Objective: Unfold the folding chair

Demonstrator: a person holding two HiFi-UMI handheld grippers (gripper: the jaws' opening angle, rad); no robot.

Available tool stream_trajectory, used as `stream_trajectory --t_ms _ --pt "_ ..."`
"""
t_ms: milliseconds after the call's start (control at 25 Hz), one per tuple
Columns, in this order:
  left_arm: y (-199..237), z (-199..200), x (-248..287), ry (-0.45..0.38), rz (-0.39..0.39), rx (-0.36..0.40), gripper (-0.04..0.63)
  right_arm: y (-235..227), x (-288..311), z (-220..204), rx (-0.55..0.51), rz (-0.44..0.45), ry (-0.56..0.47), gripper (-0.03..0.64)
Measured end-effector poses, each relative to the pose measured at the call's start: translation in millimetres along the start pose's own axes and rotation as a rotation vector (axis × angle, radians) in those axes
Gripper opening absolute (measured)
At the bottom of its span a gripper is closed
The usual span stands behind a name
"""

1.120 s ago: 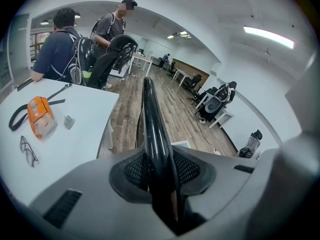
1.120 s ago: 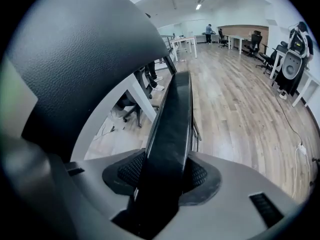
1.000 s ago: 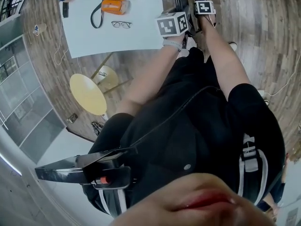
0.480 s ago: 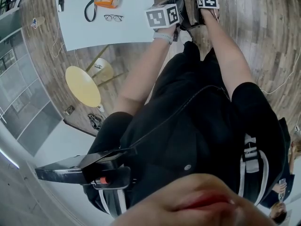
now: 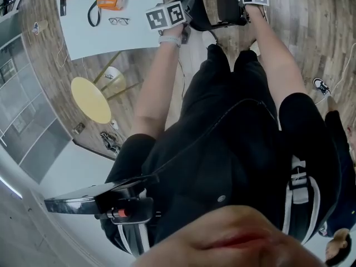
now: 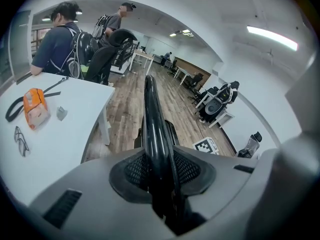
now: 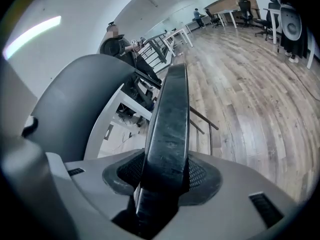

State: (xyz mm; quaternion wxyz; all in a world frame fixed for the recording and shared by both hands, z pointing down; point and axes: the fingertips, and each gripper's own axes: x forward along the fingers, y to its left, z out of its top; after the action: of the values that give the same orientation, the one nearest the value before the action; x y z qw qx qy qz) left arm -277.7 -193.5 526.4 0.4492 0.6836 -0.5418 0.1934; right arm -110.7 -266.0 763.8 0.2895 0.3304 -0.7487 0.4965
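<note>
The black folding chair (image 5: 229, 4) stands on the wooden floor at the top of the head view, between my outstretched arms. My left gripper (image 5: 186, 10) is shut on a thin black edge of the chair (image 6: 153, 129), which runs up between its jaws in the left gripper view. My right gripper (image 5: 243, 5) is shut on a thicker black panel of the chair (image 7: 170, 119). In the right gripper view that panel fills the gap between the pads. The two held parts stand a little apart from each other.
A white table (image 5: 133, 38) at the upper left carries an orange pouch (image 5: 108, 0) and glasses (image 5: 118, 21). A yellow round stool (image 5: 90, 100) stands beside it. Two people (image 6: 65, 39) stand at the table's far side. A shoe (image 5: 321, 86) lies on the floor at right.
My two grippers have moved apart in the head view, the right one travelling more. The gap between the two chair parts that they hold has widened. Both grips are unchanged.
</note>
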Motion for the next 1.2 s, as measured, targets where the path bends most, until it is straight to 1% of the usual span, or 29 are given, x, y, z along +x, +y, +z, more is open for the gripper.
stream_trajectory --t_ms 280,520,800,960,1040,1200 --pt "-9 -5 11 -0.013 -0.022 -0.011 0.098 -40 -10 -2 0.035 0.134 -0.004 0.195" --pt "-4 -13 20 -0.019 -0.051 -0.030 0.100 -86 -20 -10 0.080 0.250 0.000 0.195" --pt "17 -24 33 -0.023 -0.111 -0.037 0.104 -137 -21 -22 0.120 0.389 0.029 0.195" --pt "32 -32 40 -0.016 -0.140 -0.046 0.106 -165 -22 -30 0.117 0.446 0.053 0.195" --pt "39 -36 44 -0.012 -0.152 -0.053 0.108 -179 -23 -32 0.116 0.467 0.046 0.195" --pt "44 -43 53 0.004 -0.180 -0.053 0.109 -206 -18 -40 0.182 0.530 0.018 0.196"
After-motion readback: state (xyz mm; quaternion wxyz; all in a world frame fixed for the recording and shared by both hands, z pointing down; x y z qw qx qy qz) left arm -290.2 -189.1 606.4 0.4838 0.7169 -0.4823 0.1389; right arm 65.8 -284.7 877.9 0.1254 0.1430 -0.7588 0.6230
